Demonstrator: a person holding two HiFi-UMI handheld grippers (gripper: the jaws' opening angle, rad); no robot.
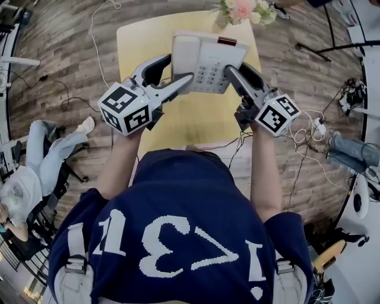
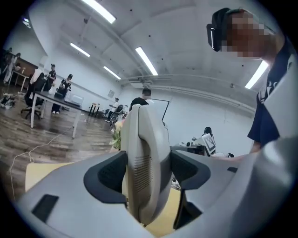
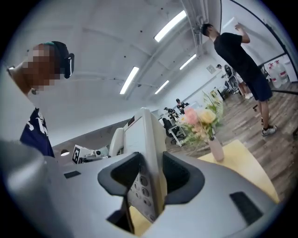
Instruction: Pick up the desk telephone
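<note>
The white desk telephone [image 1: 205, 59] hangs in the air above the yellow table [image 1: 190, 127], tipped up with its keypad toward me. My left gripper [image 1: 178, 68] is shut on its left edge, at the handset side; in the left gripper view the handset [image 2: 144, 158] fills the gap, with both dark pads of the gripper [image 2: 148, 169] against it. My right gripper [image 1: 236, 70] is shut on the right edge by the keypad. The right gripper view shows the phone body [image 3: 145, 135] edge-on, clamped in that gripper [image 3: 150, 174].
A vase of pink flowers [image 1: 240, 10] stands at the table's far edge, just beyond the phone, and shows as the vase [image 3: 212, 135] in the right gripper view. Cables [image 1: 309, 142] trail over the wood floor at right. A seated person [image 1: 35, 172] is at left, and another person [image 3: 240, 56] stands beyond the table.
</note>
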